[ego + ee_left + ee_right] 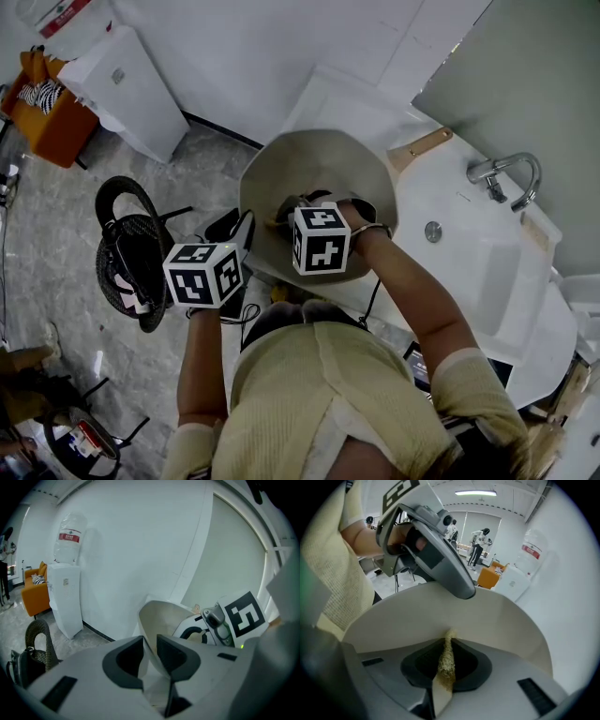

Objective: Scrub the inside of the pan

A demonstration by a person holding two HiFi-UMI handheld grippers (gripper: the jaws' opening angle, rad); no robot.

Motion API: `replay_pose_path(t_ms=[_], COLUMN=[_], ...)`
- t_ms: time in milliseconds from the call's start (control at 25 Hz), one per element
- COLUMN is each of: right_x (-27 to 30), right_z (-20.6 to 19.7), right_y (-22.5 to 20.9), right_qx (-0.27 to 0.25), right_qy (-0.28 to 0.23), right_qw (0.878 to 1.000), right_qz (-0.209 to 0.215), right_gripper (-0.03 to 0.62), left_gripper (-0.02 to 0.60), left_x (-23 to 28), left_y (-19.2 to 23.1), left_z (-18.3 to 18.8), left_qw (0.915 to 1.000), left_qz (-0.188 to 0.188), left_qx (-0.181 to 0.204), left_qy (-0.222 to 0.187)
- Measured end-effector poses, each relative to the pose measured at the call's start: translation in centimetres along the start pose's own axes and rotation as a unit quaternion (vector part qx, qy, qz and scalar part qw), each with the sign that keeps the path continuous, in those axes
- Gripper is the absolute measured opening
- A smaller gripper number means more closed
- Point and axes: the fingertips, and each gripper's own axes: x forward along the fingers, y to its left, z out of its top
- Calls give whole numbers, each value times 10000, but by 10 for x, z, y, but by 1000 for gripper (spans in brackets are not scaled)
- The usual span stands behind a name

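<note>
It looked like an office lounge: a white washbasin (pixel 487 281) with faucet (pixel 506 174), a water dispenser (pixel 127 89), an orange sofa (pixel 52 120).

We are seeing the pan (pixel 161 616) wall standing between the left gripper (pixel 150 644)'s jaws, and the scrub pad (pixel 445 666) between the right gripper (pixel 447 648)'s, inside the pan.

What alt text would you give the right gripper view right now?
The right claw is shut on a thin yellow scrub pad, its tip against the pale inside of the pan. Above, the left claw grips the pan's rim.
</note>
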Motion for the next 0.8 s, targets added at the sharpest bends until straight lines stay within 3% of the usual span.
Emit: replay_pose_path(t_ms=[800], right_x=[-21], right_z=[-25], right_y=[58], right_qx=[-363], right_qy=[402], right_qw=[9907], right_qz=[1249], right_gripper=[54], left_gripper=[140], left_x=[0], left_y=[0], left_z=[-1], left_qw=[9999], left_qz=[52], left_qx=[70], left_qy=[66])
